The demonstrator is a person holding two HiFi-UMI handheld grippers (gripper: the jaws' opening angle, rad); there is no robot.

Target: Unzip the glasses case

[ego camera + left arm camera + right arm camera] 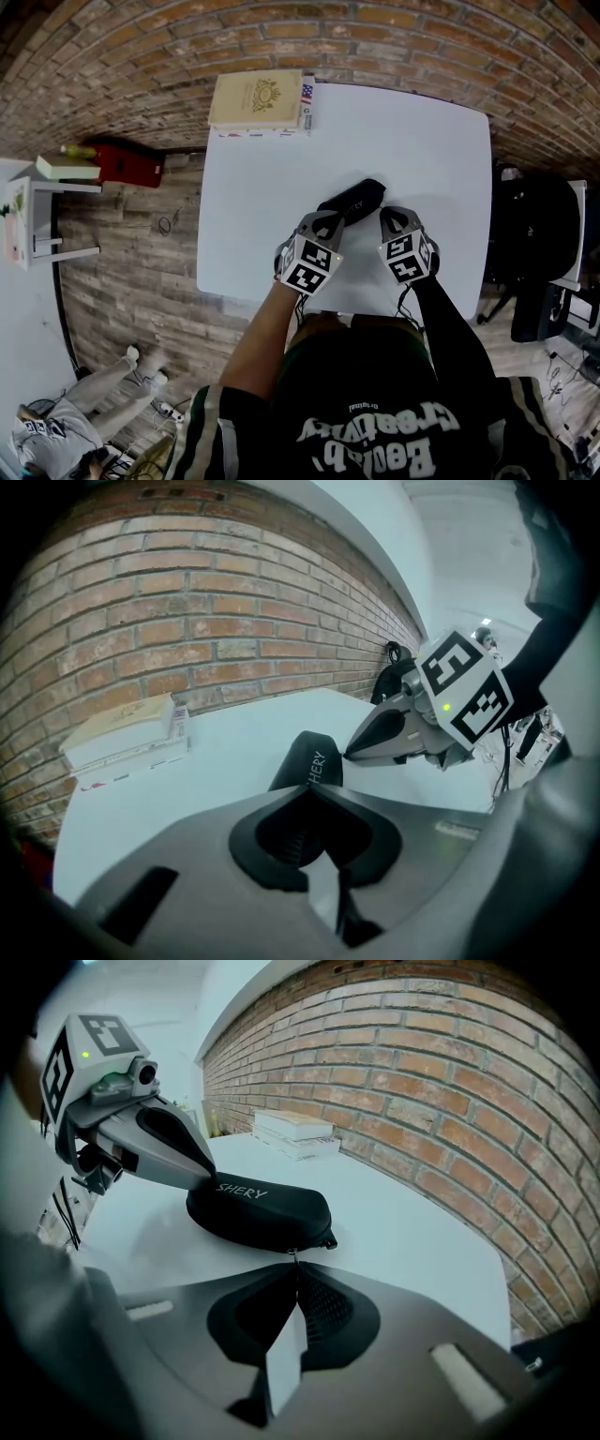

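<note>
Looking at the black glasses case [354, 200] mid white table [262, 178], long axis slanting away and rightward in the head view. Pinning its near end with the closed left gripper [323, 223], clamping the zipper pull [293, 1253] on its long side with the right gripper [390, 220]. Probably calls for dragging along that axis.

quick count: one black glasses case [352, 201] with one zipper pull [293, 1253], two grippers (left gripper [325, 217], right gripper [390, 217]), one white table [403, 141], one small stack of books [258, 101], one red box [127, 164] on the floor
</note>
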